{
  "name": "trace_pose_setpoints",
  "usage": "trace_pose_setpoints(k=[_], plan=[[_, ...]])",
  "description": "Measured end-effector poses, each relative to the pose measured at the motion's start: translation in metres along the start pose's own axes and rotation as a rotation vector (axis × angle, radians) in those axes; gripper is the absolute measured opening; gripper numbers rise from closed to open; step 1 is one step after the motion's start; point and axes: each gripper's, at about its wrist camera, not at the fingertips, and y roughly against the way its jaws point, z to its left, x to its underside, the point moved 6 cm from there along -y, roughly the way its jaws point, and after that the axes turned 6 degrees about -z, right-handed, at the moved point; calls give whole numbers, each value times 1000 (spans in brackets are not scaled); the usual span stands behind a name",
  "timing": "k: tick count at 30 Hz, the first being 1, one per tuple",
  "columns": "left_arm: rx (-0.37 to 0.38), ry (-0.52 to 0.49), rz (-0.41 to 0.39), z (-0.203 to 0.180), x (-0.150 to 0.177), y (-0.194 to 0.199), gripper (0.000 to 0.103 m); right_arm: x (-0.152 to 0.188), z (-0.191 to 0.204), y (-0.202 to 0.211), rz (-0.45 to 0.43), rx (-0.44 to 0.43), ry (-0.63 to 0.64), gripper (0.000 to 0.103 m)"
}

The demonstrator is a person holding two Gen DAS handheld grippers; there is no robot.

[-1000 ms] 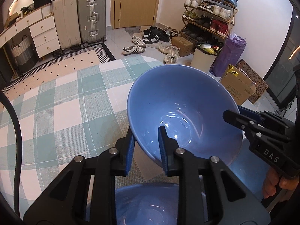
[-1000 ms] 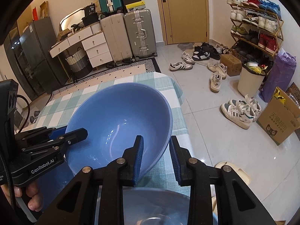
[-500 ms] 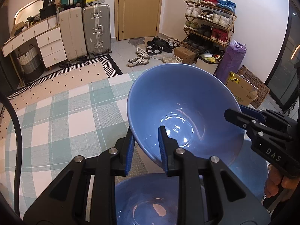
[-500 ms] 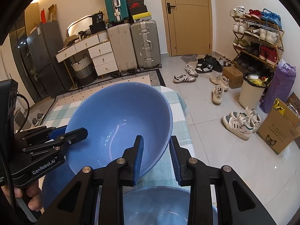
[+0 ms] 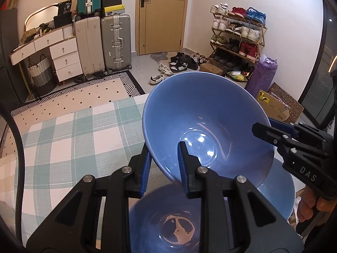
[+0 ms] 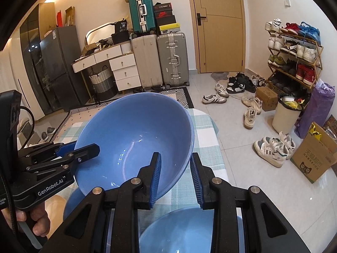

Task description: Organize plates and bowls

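Checked tablecloth [image 5: 69, 135], blue bowl [image 5: 202, 116] rim pinched between both grippers' fingers [image 5: 182, 160]

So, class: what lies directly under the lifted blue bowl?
Under the lifted bowl sits another blue bowl and a blue plate on the checked tablecloth; the grippers hide the rest.

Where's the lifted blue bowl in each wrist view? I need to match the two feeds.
Left wrist: the lifted blue bowl sits centre-right, its near rim pinched by the left gripper at bottom centre.
Right wrist: it sits centre-left, its rim between the fingers of the right gripper.
Shared landmark: the silver suitcase left of the wooden door.
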Motion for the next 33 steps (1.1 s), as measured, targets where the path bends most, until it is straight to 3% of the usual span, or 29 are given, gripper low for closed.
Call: trace_pose_setpoints(k=[21, 33], plan=[[-39, 19, -58, 0, 12, 106, 21, 8, 53, 55, -48, -55, 33, 30], [-48, 17, -65, -3, 26, 137, 21, 25, 72, 71, -46, -79, 35, 30]])
